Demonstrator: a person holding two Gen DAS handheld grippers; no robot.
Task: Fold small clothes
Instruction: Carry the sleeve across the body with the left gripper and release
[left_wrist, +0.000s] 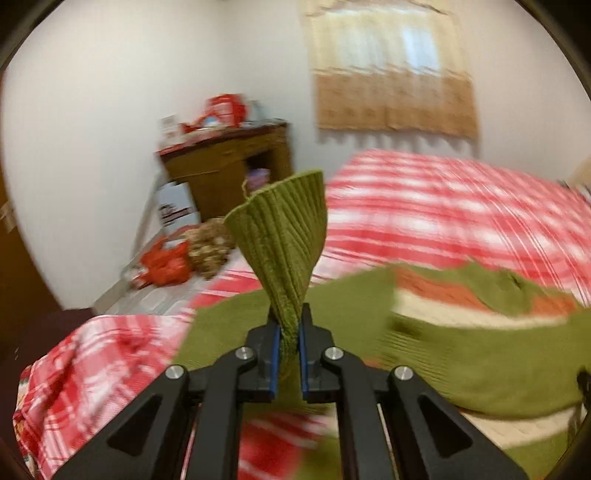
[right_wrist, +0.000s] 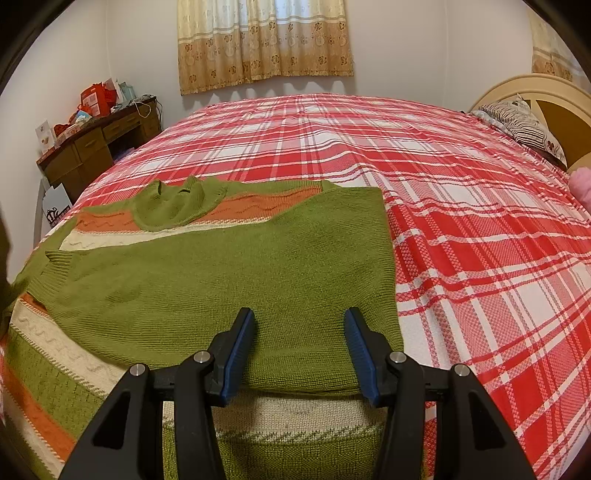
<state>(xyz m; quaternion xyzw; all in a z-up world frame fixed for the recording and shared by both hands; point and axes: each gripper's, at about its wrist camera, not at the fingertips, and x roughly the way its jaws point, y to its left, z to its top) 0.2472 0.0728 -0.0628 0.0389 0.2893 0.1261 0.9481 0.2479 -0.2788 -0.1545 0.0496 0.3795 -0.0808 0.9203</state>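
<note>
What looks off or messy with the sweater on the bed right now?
One sleeve cuff is pinched in the left gripper, twisted and fanned upward instead of lying flat. The rest of the green sweater lies fairly smooth on the plaid bedspread. The right gripper is open above it. No damage visible.

I am holding my right gripper (right_wrist: 300, 350) low over the near end of the green sweater (right_wrist: 221, 273), its blue-padded fingers (right_wrist: 240, 354) standing wide apart with nothing between them. The sweater is lying spread on the red plaid bedspread (right_wrist: 461, 221), one sleeve (right_wrist: 110, 280) folded across its body, its ribbed cuff (right_wrist: 59, 264) resting near the left edge. Orange and cream stripes are showing by the collar (right_wrist: 173, 203) and along the near hem. A wooden desk (right_wrist: 96, 144) is standing at the left wall, a curtain (right_wrist: 264, 40) is hanging behind the bed, and a striped pillow (right_wrist: 524, 125) is lying at the headboard (right_wrist: 561, 110).
</note>
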